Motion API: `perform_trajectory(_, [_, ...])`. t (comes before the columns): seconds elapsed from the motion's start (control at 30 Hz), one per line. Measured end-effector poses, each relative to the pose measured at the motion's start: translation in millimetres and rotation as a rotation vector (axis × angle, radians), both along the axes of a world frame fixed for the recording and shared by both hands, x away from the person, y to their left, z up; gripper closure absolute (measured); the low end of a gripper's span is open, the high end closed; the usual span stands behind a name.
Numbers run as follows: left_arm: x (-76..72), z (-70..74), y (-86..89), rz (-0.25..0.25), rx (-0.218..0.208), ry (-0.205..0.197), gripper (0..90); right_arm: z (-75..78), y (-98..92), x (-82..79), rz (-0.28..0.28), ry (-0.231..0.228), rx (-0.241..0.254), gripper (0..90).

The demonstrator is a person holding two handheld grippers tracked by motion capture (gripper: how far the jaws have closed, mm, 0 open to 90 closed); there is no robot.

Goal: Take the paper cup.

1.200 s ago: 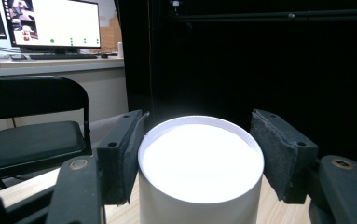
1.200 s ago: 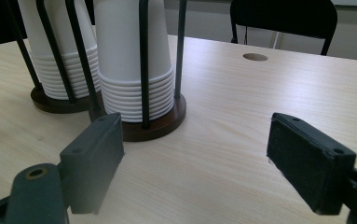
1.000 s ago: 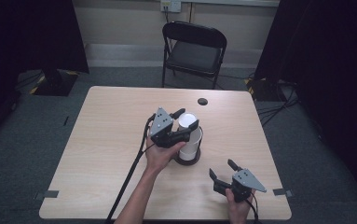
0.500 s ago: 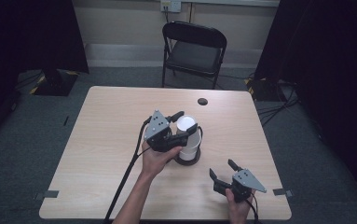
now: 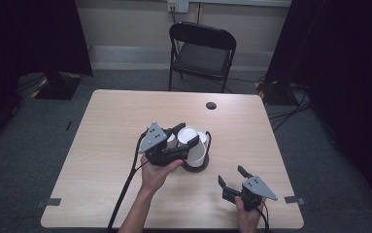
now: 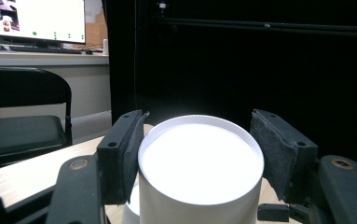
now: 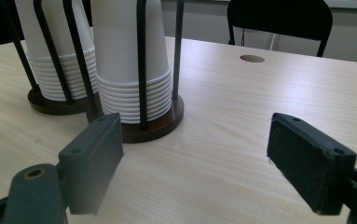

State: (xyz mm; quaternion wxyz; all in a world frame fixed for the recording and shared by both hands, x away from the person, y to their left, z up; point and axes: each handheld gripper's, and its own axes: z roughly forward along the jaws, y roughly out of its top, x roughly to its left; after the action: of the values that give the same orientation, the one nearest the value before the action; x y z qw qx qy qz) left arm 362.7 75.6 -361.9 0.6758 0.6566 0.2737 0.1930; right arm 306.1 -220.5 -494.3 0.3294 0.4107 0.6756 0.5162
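My left gripper (image 5: 183, 137) is closed around a white paper cup (image 6: 200, 163), turned bottom-up. In the left gripper view the left pad presses flat against the cup's wall, the right pad (image 6: 278, 147) sits at the cup's other side, and the cup's round white base faces the camera between them.

I take the cup holder (image 5: 195, 165), the dark round base with black wire uprights, as my landmark. From the high view the held cup (image 5: 187, 136) is at the top of the stack in that holder, tilted a little away from upright, toward my left side. I cannot tell whether it is clear of the cup beneath it. My left hand (image 5: 155, 172) is on the near-left side of the holder, low over the surface (image 5: 106, 126).

In the right gripper view there are two such holders side by side, touching or nearly so. The nearer one (image 7: 139, 119) carries a stack of upside-down white cups (image 7: 132, 60), and a second stack (image 7: 57, 56) stands just behind it to the left.

My right gripper (image 5: 234, 180) is to the near-right of the cup holder, well apart from it, close to the surface's front edge. Its jaws stand wide open with nothing between them, only bare wood showing in the gap.

A black folding chair (image 5: 202, 51) stands beyond the far edge of the surface, past the cup holder.
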Motion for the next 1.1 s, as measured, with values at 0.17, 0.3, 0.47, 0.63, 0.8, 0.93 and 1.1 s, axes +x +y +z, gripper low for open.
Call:
perform_trajectory(0.17, [-6.4, -3.6, 4.0, -0.012, -0.012, 0.012, 36.4, 0.0, -0.1, -0.1, 0.000, -0.001, 0.001, 17.7])
perform_trajectory(0.3, [-11.2, -7.1, 7.4, -0.017, -0.027, 0.040, 36.4, 0.1, 0.7, -0.4, 0.002, -0.002, -0.004, 17.2])
perform_trajectory(0.47, [-15.0, -13.1, 12.6, -0.020, -0.039, 0.069, 36.4, 0.1, 1.2, 0.1, -0.001, 0.002, -0.008, 16.5])
perform_trajectory(0.63, [-18.5, -22.1, 14.2, -0.025, -0.057, 0.096, 36.4, 0.4, 4.8, 0.6, -0.002, 0.009, -0.040, 14.9])
perform_trajectory(0.8, [-21.4, -30.0, 14.8, -0.038, -0.058, 0.128, 36.3, 0.3, 10.0, -0.6, 0.022, -0.007, -0.056, 15.1])
perform_trajectory(0.93, [-25.8, -35.6, 16.5, -0.036, -0.045, 0.135, 36.3, 0.3, 13.4, -2.1, 0.073, -0.004, -0.030, 19.0])
perform_trajectory(1.1, [-28.4, -42.8, 20.5, -0.037, -0.057, 0.164, 36.4, 0.0, 31.2, -7.7, 0.131, -0.015, -0.019, 20.0])
